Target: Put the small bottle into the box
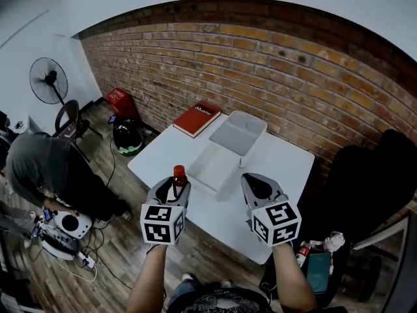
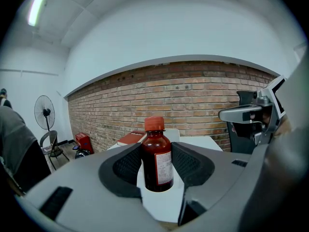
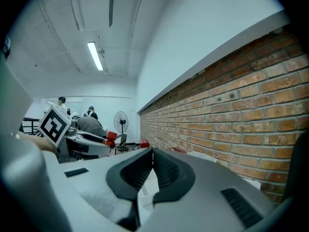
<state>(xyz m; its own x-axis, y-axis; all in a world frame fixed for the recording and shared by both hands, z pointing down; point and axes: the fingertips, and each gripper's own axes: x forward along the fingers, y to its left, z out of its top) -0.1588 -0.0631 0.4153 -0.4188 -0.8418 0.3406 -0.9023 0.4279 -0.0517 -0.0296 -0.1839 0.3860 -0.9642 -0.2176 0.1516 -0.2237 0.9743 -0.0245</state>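
A small dark brown bottle with a red cap and a white label stands upright between the jaws of my left gripper, which is shut on it. In the head view the bottle shows above the left gripper, over the near left part of the white table. The open white box sits at the table's far side, its lid lying flat toward me. My right gripper hovers to the right of the lid; its jaws meet at the tips with nothing between them.
A red book lies at the table's far left corner. The brick wall runs behind the table. A black chair stands at the right. A person crouches on the floor at the left near a fan.
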